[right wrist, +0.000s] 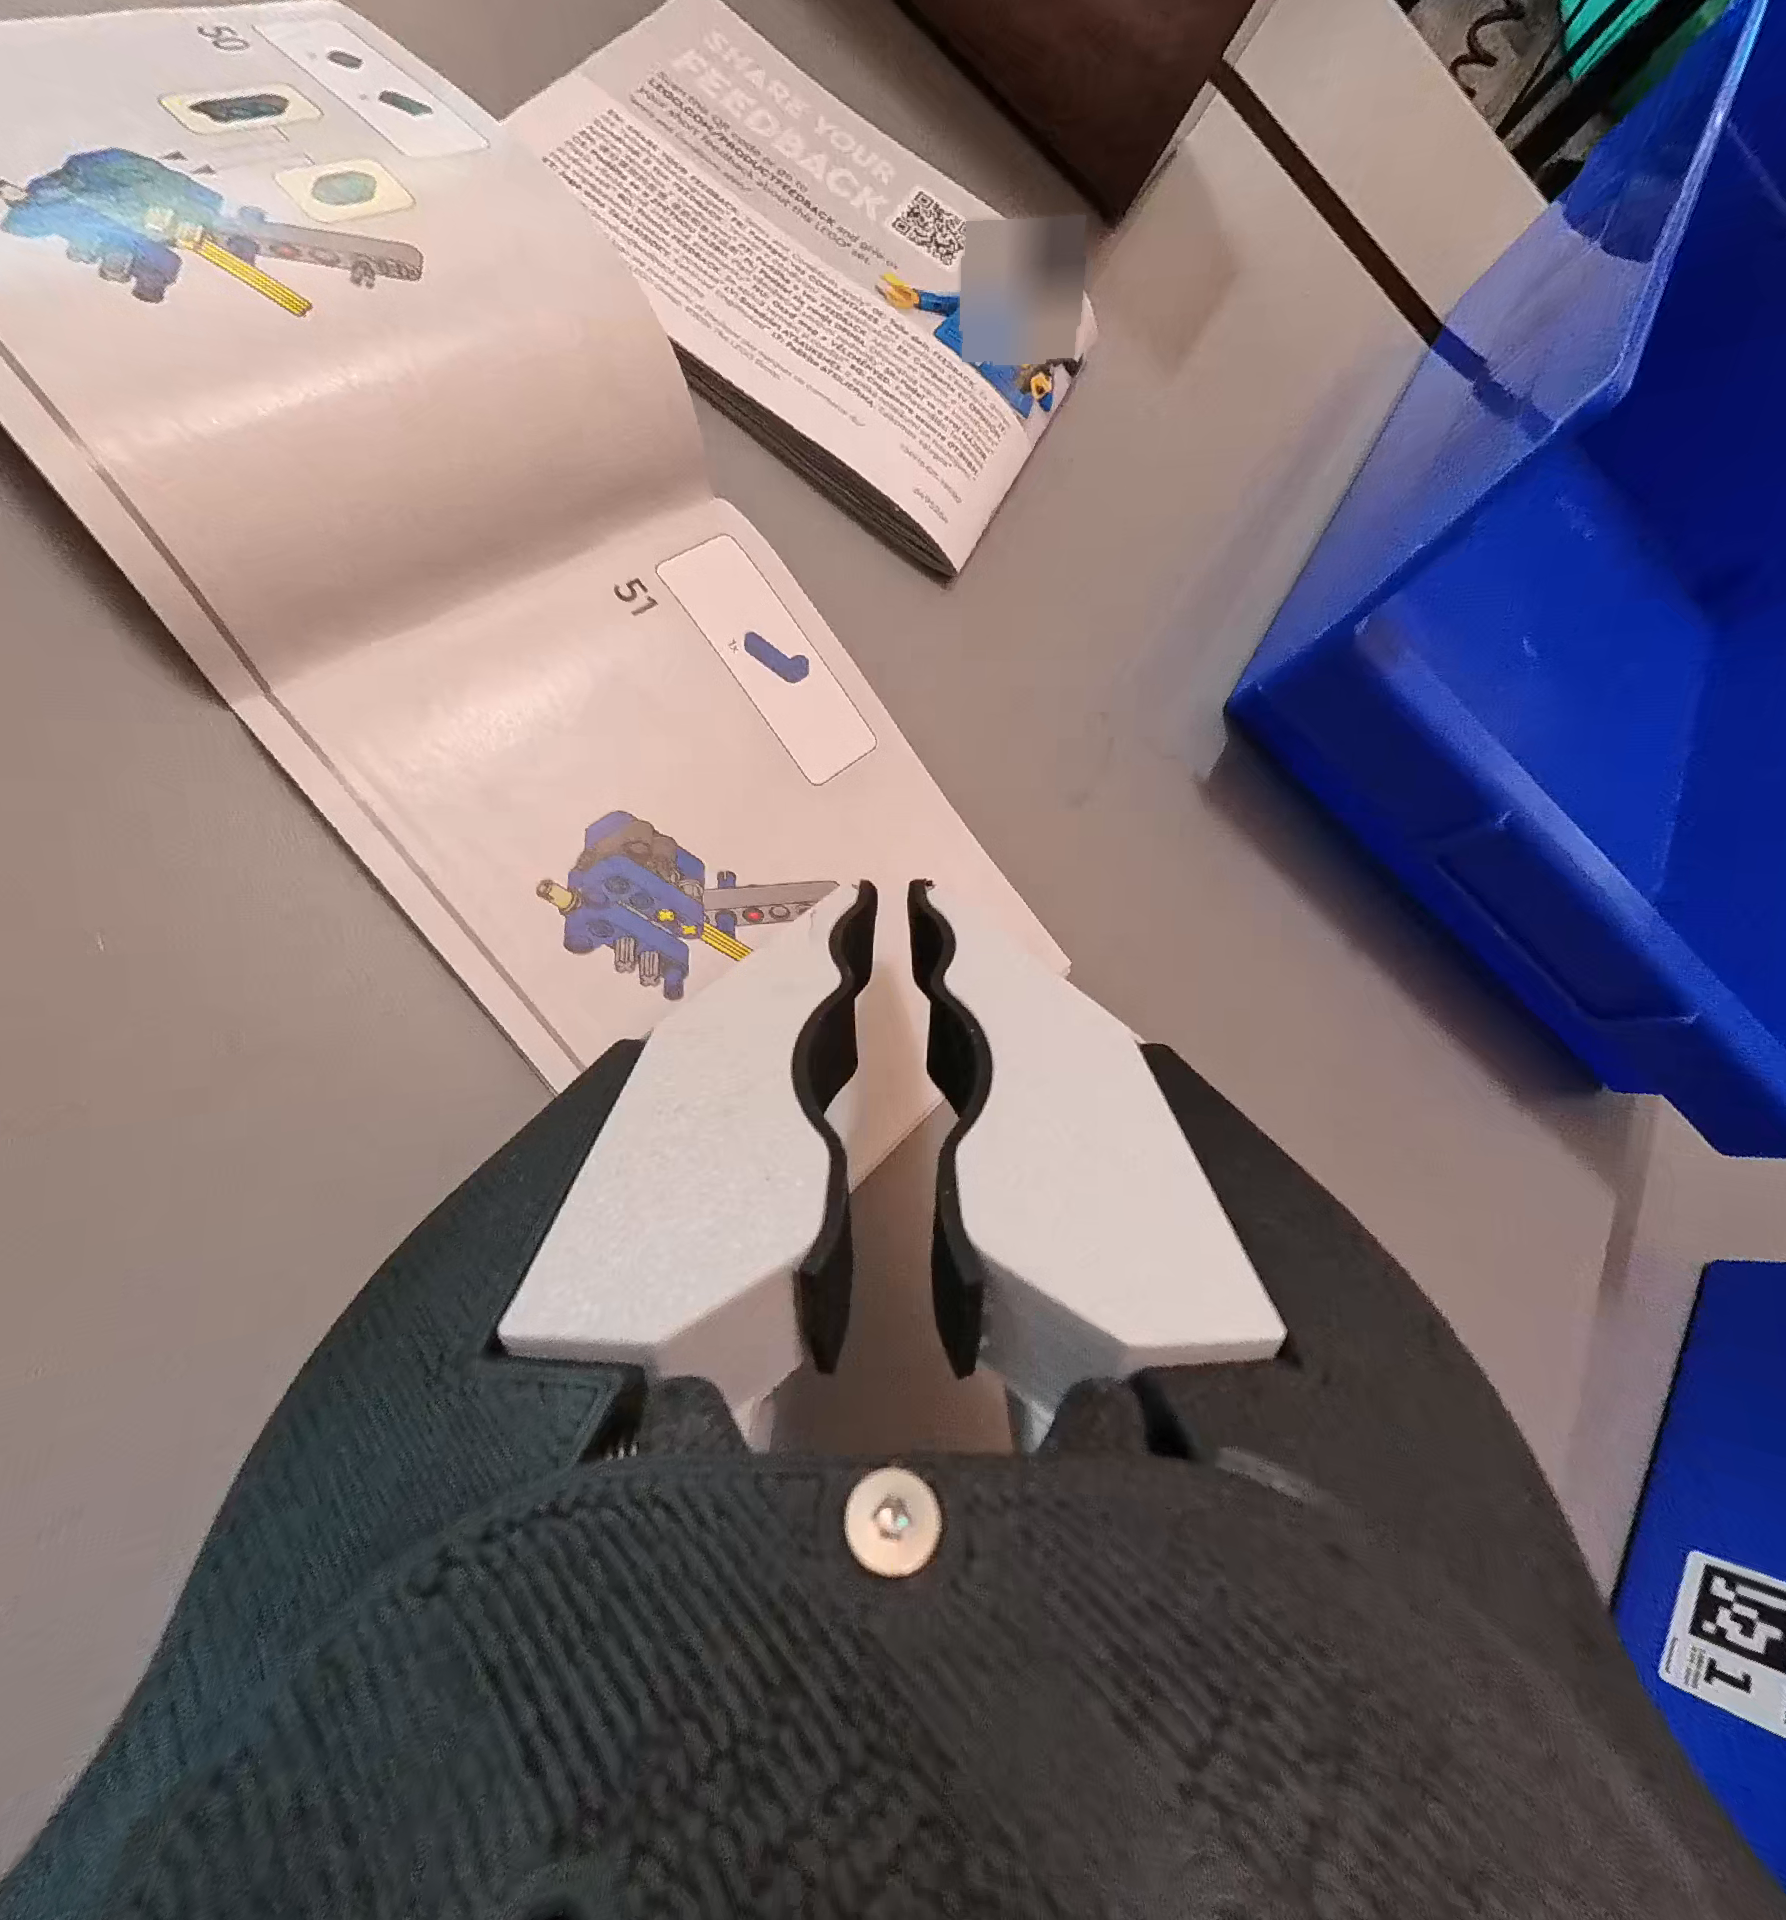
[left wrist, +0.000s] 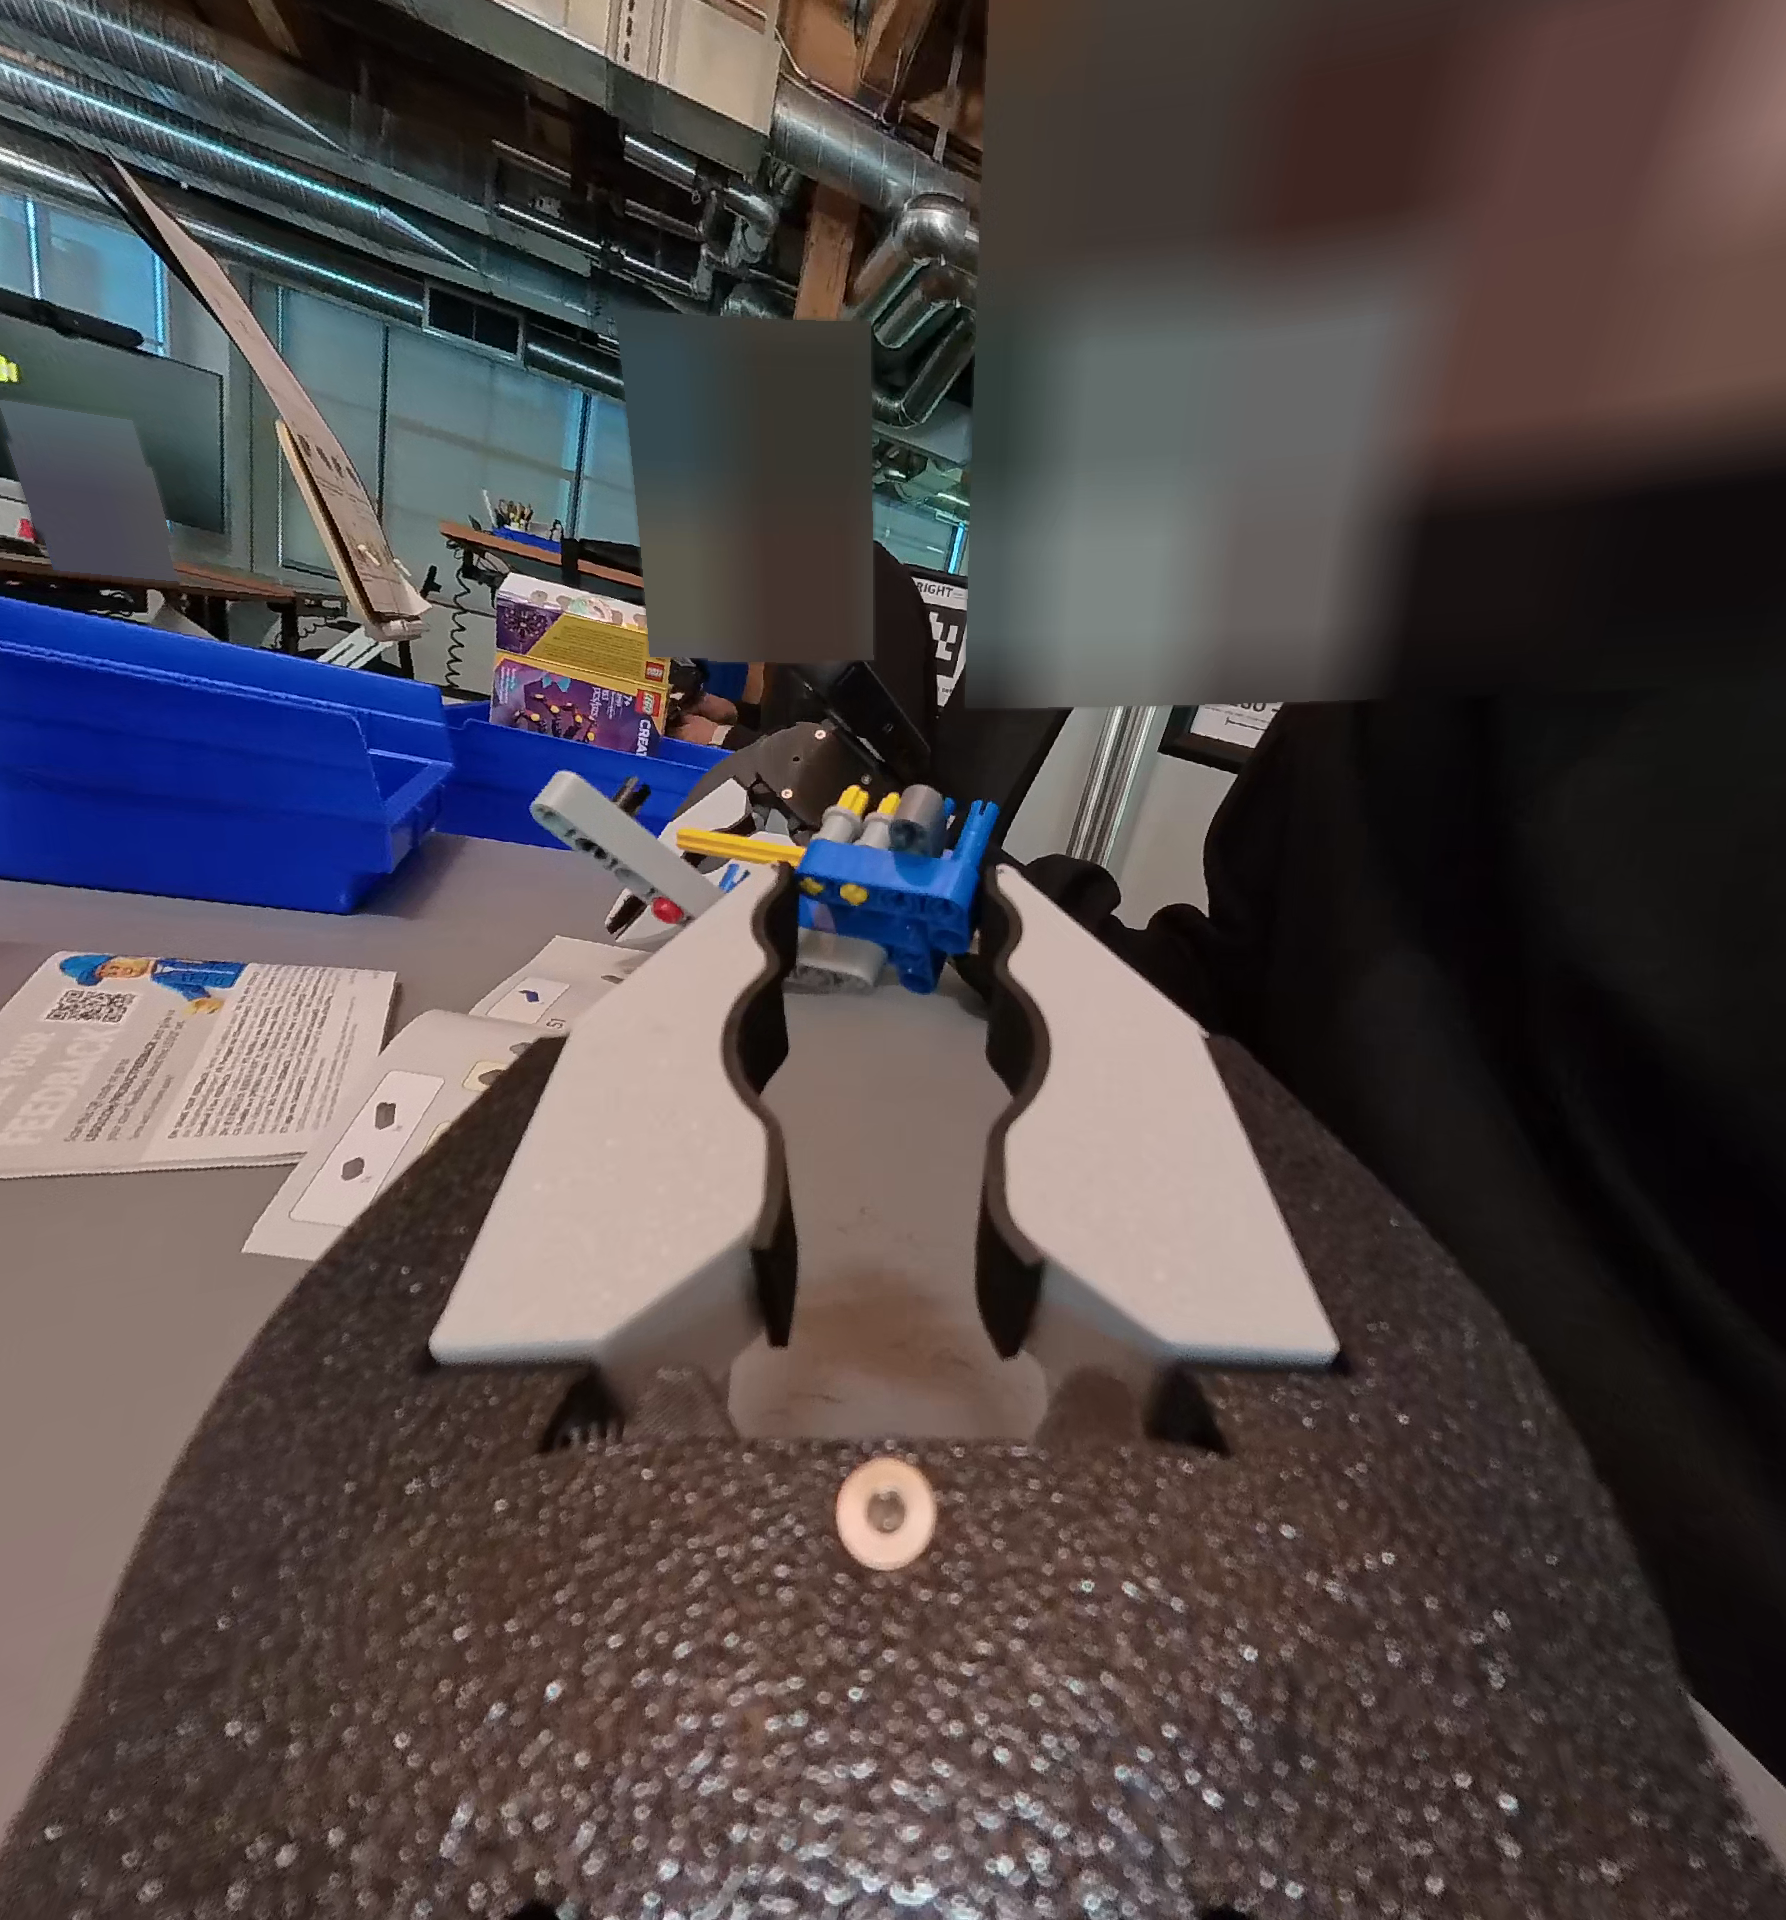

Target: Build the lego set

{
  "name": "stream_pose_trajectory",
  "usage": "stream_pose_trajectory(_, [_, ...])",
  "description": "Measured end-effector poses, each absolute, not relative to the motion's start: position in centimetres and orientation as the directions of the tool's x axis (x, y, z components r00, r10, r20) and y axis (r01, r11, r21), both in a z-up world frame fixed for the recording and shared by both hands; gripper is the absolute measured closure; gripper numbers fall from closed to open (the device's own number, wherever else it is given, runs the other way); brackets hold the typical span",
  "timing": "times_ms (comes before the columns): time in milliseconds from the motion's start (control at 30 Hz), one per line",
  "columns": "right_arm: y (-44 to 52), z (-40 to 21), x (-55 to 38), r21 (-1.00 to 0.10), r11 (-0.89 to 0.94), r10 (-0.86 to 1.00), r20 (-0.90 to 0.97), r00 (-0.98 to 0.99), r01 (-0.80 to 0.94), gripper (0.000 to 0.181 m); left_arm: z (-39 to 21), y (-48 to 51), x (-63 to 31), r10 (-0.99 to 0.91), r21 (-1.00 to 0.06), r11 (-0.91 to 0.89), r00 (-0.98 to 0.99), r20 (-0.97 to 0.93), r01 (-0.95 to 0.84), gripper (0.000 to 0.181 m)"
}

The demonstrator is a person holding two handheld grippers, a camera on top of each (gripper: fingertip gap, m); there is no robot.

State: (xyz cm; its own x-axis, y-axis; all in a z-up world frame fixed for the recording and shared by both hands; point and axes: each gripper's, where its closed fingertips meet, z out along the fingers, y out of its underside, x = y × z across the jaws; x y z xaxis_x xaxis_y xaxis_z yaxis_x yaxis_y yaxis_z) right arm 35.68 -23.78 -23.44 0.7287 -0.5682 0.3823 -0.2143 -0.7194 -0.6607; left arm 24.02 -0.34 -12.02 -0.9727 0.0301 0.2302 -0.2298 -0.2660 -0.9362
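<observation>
My left gripper point(left wrist: 889, 891) is shut on a blue lego assembly point(left wrist: 884, 914) and holds it above the grey table point(left wrist: 89, 1403). A yellow axle point(left wrist: 738, 847) and a long grey beam point(left wrist: 608, 844) stick out of the assembly to the left, and grey and yellow pins stand on top. My right gripper point(right wrist: 891, 891) is empty, its jaws closed to a narrow slit, hovering over the open instruction booklet point(right wrist: 401, 499). The booklet's lower page pictures the blue assembly and one small blue part.
A closed booklet point(right wrist: 827, 312) lies beyond the open one, and also shows in the left wrist view point(left wrist: 162, 1060). Blue bins point(right wrist: 1595, 644) stand at the right, one with a tag point(right wrist: 1741, 1652); they also show left point(left wrist: 172, 748). Lego boxes point(left wrist: 577, 675) and a person in black point(left wrist: 1543, 1039) are behind. My right fingertips sit around 30 cm from my left ones.
</observation>
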Motion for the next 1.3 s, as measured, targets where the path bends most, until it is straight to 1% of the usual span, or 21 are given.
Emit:
stream_pose_trajectory(267, [-23.4,-22.9,35.8,-0.672,-0.718,-0.560,0.402,0.724,-0.182,0.175,-12.0,-0.3,24.0,0.031,-0.935,-0.269,-0.972,0.232,-0.231,0.149])
stream_pose_trajectory(533, [-22.3,-23.1,35.4,-0.659,-0.738,-0.519,0.415,0.748,-0.147,0.171,-12.0,-0.3,24.1,0.031,-0.934,-0.271,-0.972,0.234,-0.233,0.150])
stream_pose_trajectory(633, [-22.1,-22.9,35.4,-0.671,-0.728,-0.522,0.410,0.748,-0.141,0.171,-12.0,-0.3,24.1,0.031,-0.933,-0.272,-0.972,0.235,-0.234,0.150])
stream_pose_trajectory(1300, [-21.8,-23.2,35.2,-0.664,-0.736,-0.508,0.408,0.758,-0.136,0.170,-11.9,-0.3,24.1,0.033,-0.931,-0.278,-0.971,0.236,-0.236,0.150])
